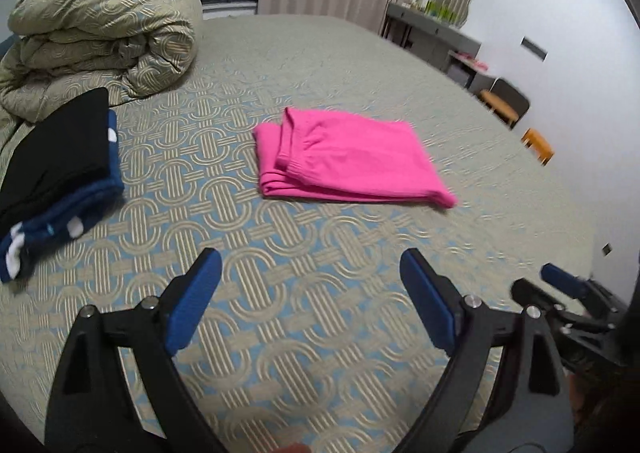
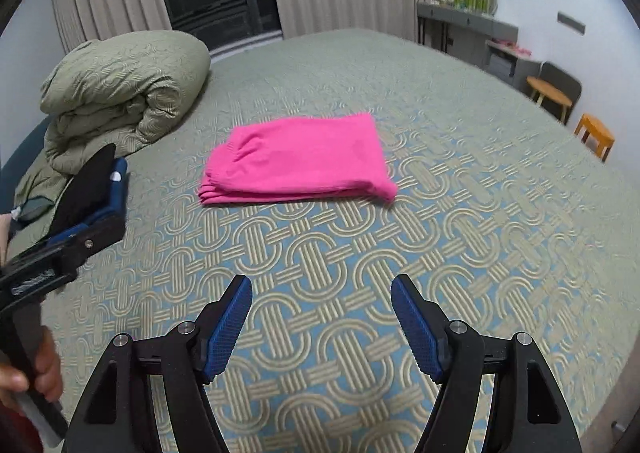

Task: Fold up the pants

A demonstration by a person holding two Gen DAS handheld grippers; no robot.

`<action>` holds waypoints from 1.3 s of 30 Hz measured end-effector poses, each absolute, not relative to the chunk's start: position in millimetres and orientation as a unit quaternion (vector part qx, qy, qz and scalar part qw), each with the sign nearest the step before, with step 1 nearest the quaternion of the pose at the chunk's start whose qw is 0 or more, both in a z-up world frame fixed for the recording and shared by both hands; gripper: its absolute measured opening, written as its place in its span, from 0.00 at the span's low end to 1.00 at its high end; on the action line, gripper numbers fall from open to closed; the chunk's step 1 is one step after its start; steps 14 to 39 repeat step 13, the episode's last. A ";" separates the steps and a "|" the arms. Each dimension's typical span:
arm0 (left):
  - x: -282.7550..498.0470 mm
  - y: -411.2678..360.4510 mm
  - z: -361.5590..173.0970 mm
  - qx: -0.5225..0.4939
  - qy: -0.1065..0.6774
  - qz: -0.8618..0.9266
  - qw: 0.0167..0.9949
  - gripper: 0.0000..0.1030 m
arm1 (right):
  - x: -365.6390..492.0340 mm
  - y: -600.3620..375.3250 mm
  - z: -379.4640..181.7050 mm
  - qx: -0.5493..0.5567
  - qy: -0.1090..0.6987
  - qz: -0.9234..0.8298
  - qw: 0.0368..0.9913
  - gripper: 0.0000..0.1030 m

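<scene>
Left gripper [image 1: 310, 265] sits nearest the lens, jaws wide apart, nothing between them, hovering over bare bedspread [image 1: 280, 333]. Right gripper [image 2: 322, 293] same: jaws spread, empty, low over the bedspread on the near side.

Pink pants [image 2: 296, 161] lie farther in, mid-bed, well apart from both grippers. They look already folded into a compact rectangle, several layers stacked; layered edges show at the left end, waistband on top there in the left wrist view. Right near corner droops to a slight point.

Judgement: task looks near done or done. If one more fold is wanted:
- Approach from the near side, one gripper per end of the near long edge.
- Pinch all layers at once, go low, pads flat to the bedspread, or the bottom layer gets left behind.
- Lift both ends together, same height, carry across, lay down, don't drop.
- Tuck that right corner before closing, otherwise it pokes out.

If it's finished: keep both grippers apart and clear, don't drag the stack.

Watch out for the dark folded clothes [image 1: 60, 173] at left, close to the left gripper's path. Rolled duvet [image 1: 104, 33] is far left, out of the way. Frames are a bit motion-blurred, so exact layer count is unclear.
</scene>
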State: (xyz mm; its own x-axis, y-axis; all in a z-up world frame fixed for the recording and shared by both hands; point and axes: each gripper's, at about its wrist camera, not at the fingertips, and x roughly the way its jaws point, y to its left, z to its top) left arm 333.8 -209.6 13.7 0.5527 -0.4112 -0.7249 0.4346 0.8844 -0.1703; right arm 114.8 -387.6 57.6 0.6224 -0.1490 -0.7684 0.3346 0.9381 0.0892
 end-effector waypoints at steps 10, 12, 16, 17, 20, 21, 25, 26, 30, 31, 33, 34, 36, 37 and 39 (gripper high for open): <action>282.3 -199.2 43.8 0.024 0.377 -0.259 0.889 0.88 | 77.3 -372.0 98.5 0.125 0.382 -0.136 0.905 0.72; 271.0 -201.4 49.0 0.036 0.365 -0.259 0.893 0.88 | 71.7 -370.4 103.4 0.128 0.379 -0.136 0.906 0.72; 265.6 -202.4 51.6 0.042 0.360 -0.260 0.895 0.88 | 68.7 -369.4 105.1 0.131 0.377 -0.137 0.907 0.72; 265.6 -202.4 51.6 0.042 0.360 -0.260 0.895 0.88 | 68.7 -369.4 105.1 0.131 0.377 -0.137 0.907 0.72; 265.6 -202.4 51.6 0.042 0.360 -0.260 0.895 0.88 | 68.7 -369.4 105.1 0.131 0.377 -0.137 0.907 0.72; 265.6 -202.4 51.6 0.042 0.360 -0.260 0.895 0.88 | 68.7 -369.4 105.1 0.131 0.377 -0.137 0.907 0.72; 265.6 -202.4 51.6 0.042 0.360 -0.260 0.895 0.88 | 68.7 -369.4 105.1 0.131 0.377 -0.137 0.907 0.72; 265.6 -202.4 51.6 0.042 0.360 -0.260 0.895 0.88 | 68.7 -369.4 105.1 0.131 0.377 -0.137 0.907 0.72; 265.6 -202.4 51.6 0.042 0.360 -0.260 0.895 0.88 | 68.7 -369.4 105.1 0.131 0.377 -0.137 0.907 0.72; 265.6 -202.4 51.6 0.042 0.360 -0.260 0.895 0.88 | 68.7 -369.4 105.1 0.131 0.377 -0.137 0.907 0.72; 265.6 -202.4 51.6 0.042 0.360 -0.260 0.895 0.88 | 68.7 -369.4 105.1 0.131 0.377 -0.137 0.907 0.72; 265.6 -202.4 51.6 0.042 0.360 -0.260 0.895 0.88 | 68.7 -369.4 105.1 0.131 0.377 -0.137 0.907 0.72; 265.6 -202.4 51.6 0.042 0.360 -0.260 0.895 0.88 | 68.7 -369.4 105.1 0.131 0.377 -0.137 0.907 0.72; 265.6 -202.4 51.6 0.042 0.360 -0.260 0.895 0.88 | 68.7 -369.4 105.1 0.131 0.377 -0.137 0.907 0.72; 265.6 -202.4 51.6 0.042 0.360 -0.260 0.895 0.88 | 68.7 -369.4 105.1 0.131 0.377 -0.137 0.907 0.72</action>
